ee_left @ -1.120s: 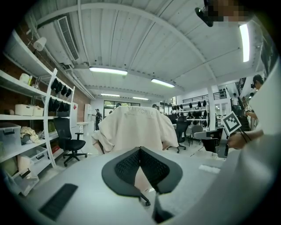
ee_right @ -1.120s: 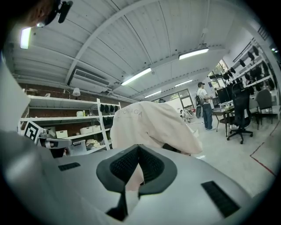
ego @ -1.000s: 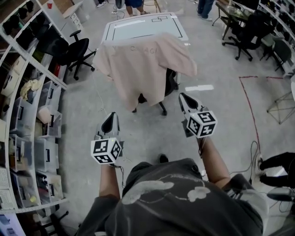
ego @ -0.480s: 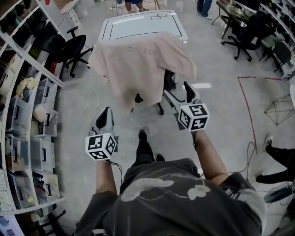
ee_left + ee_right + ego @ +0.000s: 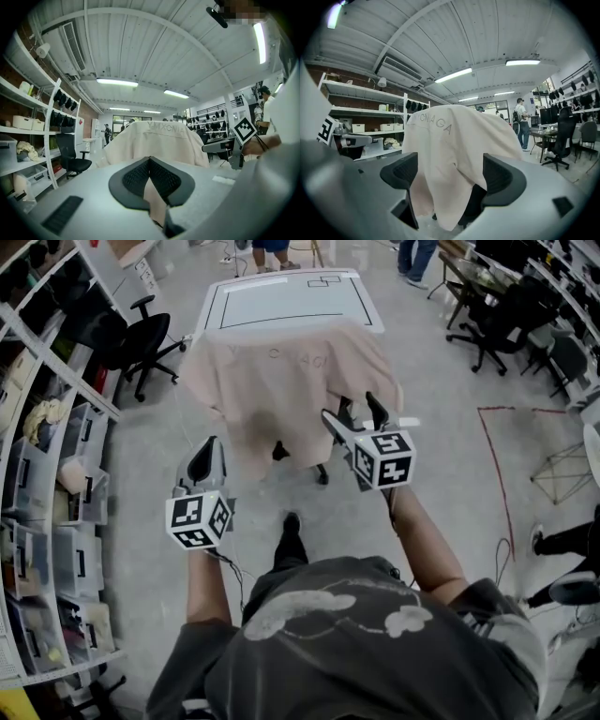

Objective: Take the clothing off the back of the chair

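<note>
A beige shirt (image 5: 281,381) hangs over the back of a black office chair (image 5: 345,416), covering most of it. My left gripper (image 5: 208,448) is shut and empty, short of the shirt's lower left edge. My right gripper (image 5: 350,409) is in front of the shirt's right side, and its jaws are opening with nothing pressed between them. In the left gripper view the shirt (image 5: 159,140) fills the middle distance beyond my shut left gripper (image 5: 150,159). The right gripper view shows the shirt (image 5: 450,136) and the dark chair (image 5: 476,201) beyond my open right gripper (image 5: 451,171), apart from the pads.
A white table (image 5: 291,296) stands just behind the chair. Shelving with bins (image 5: 47,474) runs along the left, with another black chair (image 5: 141,343) beside it. More chairs and desks (image 5: 497,315) stand at the right. Red floor tape (image 5: 497,474) lies to the right.
Both grippers have moved forward toward the chair, and the person has stepped closer. The right gripper's jaws have gone from shut to wide apart. The left stays shut.
</note>
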Demonstrator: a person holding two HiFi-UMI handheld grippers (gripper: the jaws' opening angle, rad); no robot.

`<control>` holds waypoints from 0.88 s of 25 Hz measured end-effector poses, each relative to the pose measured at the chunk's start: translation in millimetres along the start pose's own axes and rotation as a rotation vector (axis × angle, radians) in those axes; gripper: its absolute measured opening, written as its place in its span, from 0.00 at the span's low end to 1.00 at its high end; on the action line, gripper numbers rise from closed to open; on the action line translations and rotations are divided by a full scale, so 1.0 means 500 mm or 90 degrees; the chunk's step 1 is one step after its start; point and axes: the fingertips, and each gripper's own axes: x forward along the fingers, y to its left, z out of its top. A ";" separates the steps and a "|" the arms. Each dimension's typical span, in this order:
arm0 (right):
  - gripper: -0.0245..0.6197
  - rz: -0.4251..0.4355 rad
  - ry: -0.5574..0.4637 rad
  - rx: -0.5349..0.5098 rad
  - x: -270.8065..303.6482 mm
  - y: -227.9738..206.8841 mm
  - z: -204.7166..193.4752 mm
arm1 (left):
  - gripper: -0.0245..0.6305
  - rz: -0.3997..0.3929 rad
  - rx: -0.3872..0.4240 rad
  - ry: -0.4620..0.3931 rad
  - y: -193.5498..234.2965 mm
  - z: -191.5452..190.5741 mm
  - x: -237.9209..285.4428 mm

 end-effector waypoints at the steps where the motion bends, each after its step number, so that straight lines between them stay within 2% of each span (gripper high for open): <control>1: 0.66 -0.001 -0.005 0.000 0.014 -0.002 0.010 | 0.04 -0.001 0.001 -0.003 0.007 0.005 0.010; 8: 0.66 -0.006 -0.030 -0.012 0.119 0.014 0.070 | 0.04 -0.006 -0.002 -0.010 0.063 0.032 0.083; 13: 0.66 -0.055 -0.019 -0.058 0.160 -0.023 0.082 | 0.04 0.001 0.000 -0.015 0.088 0.050 0.118; 18: 0.65 -0.040 -0.014 -0.058 0.175 -0.034 0.085 | 0.04 -0.005 -0.001 -0.016 0.101 0.052 0.135; 19: 0.60 -0.031 -0.014 -0.056 0.176 -0.031 0.083 | 0.04 -0.004 -0.002 -0.021 0.102 0.053 0.137; 22: 0.36 -0.004 -0.016 -0.065 0.176 -0.013 0.083 | 0.04 -0.004 -0.001 -0.019 0.104 0.053 0.149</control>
